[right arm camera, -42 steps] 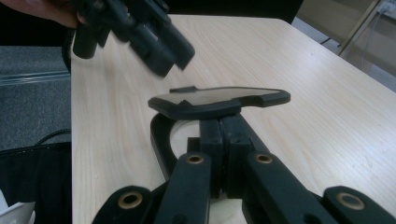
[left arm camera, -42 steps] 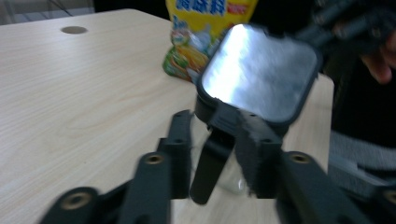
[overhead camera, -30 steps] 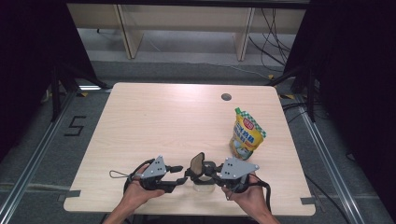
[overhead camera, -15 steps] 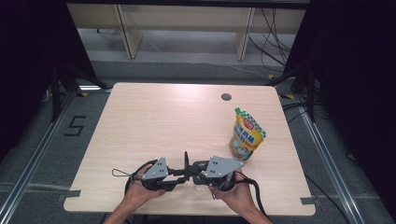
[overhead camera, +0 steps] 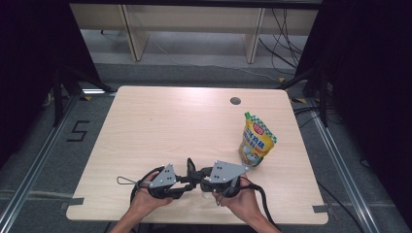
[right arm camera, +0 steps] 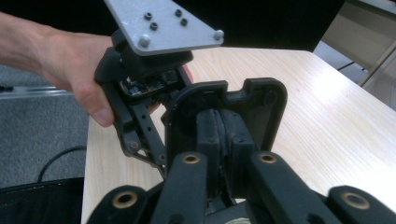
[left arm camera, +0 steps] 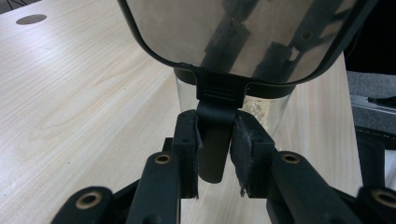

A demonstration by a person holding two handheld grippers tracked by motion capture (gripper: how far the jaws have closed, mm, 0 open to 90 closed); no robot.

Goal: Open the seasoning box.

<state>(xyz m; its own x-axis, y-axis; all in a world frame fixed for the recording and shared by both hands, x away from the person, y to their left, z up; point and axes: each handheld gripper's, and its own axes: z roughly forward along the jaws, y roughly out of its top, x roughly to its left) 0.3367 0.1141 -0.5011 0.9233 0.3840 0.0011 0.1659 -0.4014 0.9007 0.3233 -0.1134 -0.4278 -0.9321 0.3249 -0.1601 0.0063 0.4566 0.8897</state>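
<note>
Pouch (overhead camera: 257, 140) right on table (overhead camera: 165, 126); hole (overhead camera: 235, 101) behind it.

— What's my left gripper (overhead camera: 188, 167) look like?

— Black, with a grey three-cornered plate (overhead camera: 163, 176) on top and a thin cable (overhead camera: 127, 181) looping off its side.

— And my right gripper (overhead camera: 208, 174)?

— The same build, but its plate (overhead camera: 227, 171) is larger, and its black cable (overhead camera: 260, 200) is thicker. In the right gripper view my jaws carry brass-coloured rivets (right arm camera: 191, 159), and the plate opposite is studded with dark and silver screws (right arm camera: 144, 40).

— Sleeves?

— None; my forearms (overhead camera: 130, 221) are bare.
</note>
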